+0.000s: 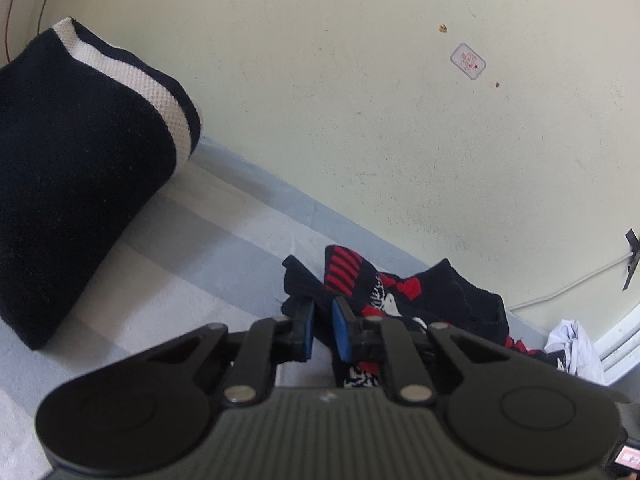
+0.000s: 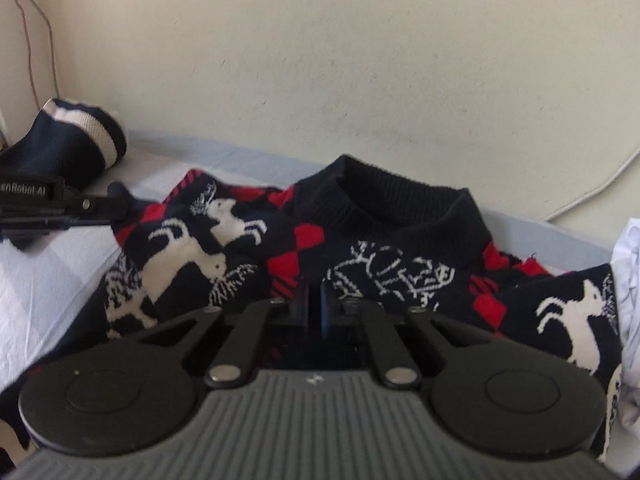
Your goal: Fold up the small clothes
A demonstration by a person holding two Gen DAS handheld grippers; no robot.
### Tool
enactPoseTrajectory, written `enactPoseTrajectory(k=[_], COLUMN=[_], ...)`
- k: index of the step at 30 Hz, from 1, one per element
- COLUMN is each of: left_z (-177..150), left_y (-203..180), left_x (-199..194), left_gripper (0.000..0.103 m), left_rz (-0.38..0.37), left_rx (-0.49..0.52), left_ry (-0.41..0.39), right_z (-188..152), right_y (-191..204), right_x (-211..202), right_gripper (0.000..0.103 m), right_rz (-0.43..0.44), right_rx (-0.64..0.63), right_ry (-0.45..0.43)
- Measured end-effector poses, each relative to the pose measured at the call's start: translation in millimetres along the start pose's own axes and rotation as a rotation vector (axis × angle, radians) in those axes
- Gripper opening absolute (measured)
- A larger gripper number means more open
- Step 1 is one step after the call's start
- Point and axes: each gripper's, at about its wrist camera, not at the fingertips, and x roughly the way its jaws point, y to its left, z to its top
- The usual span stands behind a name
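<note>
A small black, red and white reindeer sweater [image 2: 360,248] lies crumpled on the bed, collar toward the wall. It also shows in the left wrist view [image 1: 400,296]. My right gripper [image 2: 320,304] is shut on the sweater's front edge below the collar. My left gripper [image 1: 322,328] sits at the sweater's left edge with its blue pads a little apart and a narrow gap between them; whether cloth is pinched there is unclear. The left gripper also shows in the right wrist view [image 2: 116,204], touching the sweater's left sleeve.
A folded navy garment with a white stripe [image 1: 80,168] lies on the striped bed sheet [image 1: 192,248] at the left, also in the right wrist view [image 2: 76,140]. White cloth [image 2: 630,280] lies at the right. The cream wall [image 1: 360,80] stands just behind, with cables along it.
</note>
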Motion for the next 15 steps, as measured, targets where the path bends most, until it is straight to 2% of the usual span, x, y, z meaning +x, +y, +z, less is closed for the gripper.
enactPoseTrajectory(k=[3, 6, 8, 10, 11, 13, 15], left_z=[3, 0, -2, -2, -1, 1, 3], left_y=[3, 3, 5, 9, 11, 14, 17], left_x=[-5, 4, 12, 13, 12, 10, 8], left_gripper=[0.011, 0.014, 0.025, 0.040, 0.044, 0.046, 0.047], left_rz=[-0.010, 0.036, 0.053, 0.081, 0.082, 0.088, 0.091], left_rx=[-0.020, -0.002, 0.002, -0.018, -0.022, -0.033, -0.046], left_ry=[-0.029, -0.002, 0.021, 0.023, 0.013, 0.001, -0.004], right_z=[8, 13, 10, 7, 7, 6, 3], right_y=[1, -1, 0, -3, -6, -11, -12], right_x=[-7, 10, 28, 30, 28, 23, 21], right_gripper=[0.008, 0.009, 0.010, 0.015, 0.016, 0.023, 0.023], right_rz=[-0.067, -0.089, -0.138, -0.141, -0.136, -0.120, -0.125], right_rx=[-0.007, 0.008, -0.020, -0.015, 0.003, 0.031, 0.024], right_ry=[-0.081, -0.039, 0.025, 0.012, 0.010, 0.004, -0.001])
